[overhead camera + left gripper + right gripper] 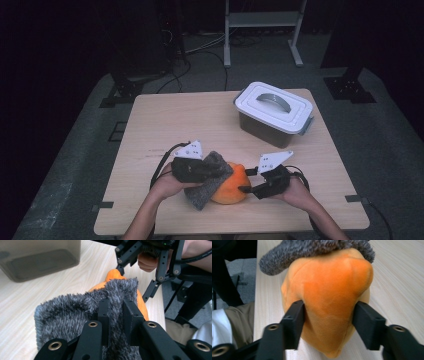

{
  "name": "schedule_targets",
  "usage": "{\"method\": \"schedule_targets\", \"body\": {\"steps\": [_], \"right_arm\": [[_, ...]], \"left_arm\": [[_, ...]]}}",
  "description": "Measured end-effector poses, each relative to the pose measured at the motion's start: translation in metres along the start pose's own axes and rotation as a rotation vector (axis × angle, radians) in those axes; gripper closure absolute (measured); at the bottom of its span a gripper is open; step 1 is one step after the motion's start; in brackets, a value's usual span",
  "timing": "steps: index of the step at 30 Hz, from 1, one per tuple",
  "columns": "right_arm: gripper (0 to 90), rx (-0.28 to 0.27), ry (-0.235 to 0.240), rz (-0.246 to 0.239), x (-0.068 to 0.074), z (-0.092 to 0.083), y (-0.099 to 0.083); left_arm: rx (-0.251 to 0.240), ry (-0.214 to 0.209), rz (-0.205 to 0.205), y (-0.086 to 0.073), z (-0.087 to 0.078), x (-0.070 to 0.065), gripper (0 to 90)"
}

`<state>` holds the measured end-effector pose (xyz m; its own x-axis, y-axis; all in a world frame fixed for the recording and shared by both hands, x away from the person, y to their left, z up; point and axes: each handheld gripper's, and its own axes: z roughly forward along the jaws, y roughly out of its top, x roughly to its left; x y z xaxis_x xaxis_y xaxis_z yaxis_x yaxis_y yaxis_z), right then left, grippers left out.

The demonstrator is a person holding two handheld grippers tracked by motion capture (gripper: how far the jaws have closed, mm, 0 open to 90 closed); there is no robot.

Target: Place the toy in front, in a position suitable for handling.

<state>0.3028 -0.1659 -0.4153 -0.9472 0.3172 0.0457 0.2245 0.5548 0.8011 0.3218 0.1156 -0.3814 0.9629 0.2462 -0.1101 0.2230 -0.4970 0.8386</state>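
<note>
**Grey cloth pinched on the left, orange plush between the right fingers**

I see the orange plush [231, 189] lying on the desk [165, 120] close to its near edge, roughly in the middle, with the grey fuzzy cloth [206, 186] draped over its left side and top. My left gripper [116, 308] is clenched on a fold of that cloth; in the left gripper view the fingers [103, 312] stand close together with the pile bunched between them. My right gripper [329, 315] sits at the plush's right side. Its fingers [295, 315] are spread wide around the narrow end of the plush; both pads lie against the orange fabric, though I cannot tell how firmly they press.

For room: the plush is near the near edge of the desk, with my hands and forearms just behind it. Bare desk lies to the left and toward the far side. The lidded storage box [274, 114] stands well apart at the far right, close to the desk's right edge.

The cloth hides the upper left part of the plush in the high view, and the left gripper covers part of the cloth. In the right gripper view the plush's tip is cut off near the bottom. The box's contents are hidden under its white lid.
</note>
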Motion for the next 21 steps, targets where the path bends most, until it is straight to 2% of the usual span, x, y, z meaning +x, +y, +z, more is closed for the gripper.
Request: {"method": "schedule_targets", "body": {"steps": [3,7,9,12,14,16,18,21], "right_arm": [[35.3,-0.021,0.028,0.017,0.000,0.000,0.002],[30.0,-0.029,0.052,0.020,0.003,0.002,0.006],[33.5,-0.017,0.045,0.010,0.005,0.006,0.006],[44.6,-0.014,0.020,-0.026,0.007,0.005,0.005],[49.5,-0.020,0.000,-0.063,0.008,0.002,0.006],[51.0,-0.027,0.001,-0.081,0.009,0.000,0.006],[51.1,-0.029,0.000,-0.120,0.011,0.001,0.008],[51.1,-0.023,-0.010,-0.160,0.014,0.001,0.009]], "left_arm": [[-0.008,-0.021,-0.009,-0.003,0.000,-0.002,77.4],[0.007,-0.057,0.000,-0.002,0.003,-0.008,77.4],[0.023,-0.069,0.017,0.001,0.006,-0.012,77.5],[0.016,-0.062,0.021,0.005,0.005,-0.012,77.5],[-0.005,-0.054,0.022,0.010,0.003,-0.012,77.5],[-0.039,-0.052,0.016,0.016,0.001,-0.011,77.5],[-0.050,-0.047,0.020,0.023,0.002,-0.010,77.5],[-0.017,-0.049,0.021,0.025,0.009,-0.007,77.4]]}}
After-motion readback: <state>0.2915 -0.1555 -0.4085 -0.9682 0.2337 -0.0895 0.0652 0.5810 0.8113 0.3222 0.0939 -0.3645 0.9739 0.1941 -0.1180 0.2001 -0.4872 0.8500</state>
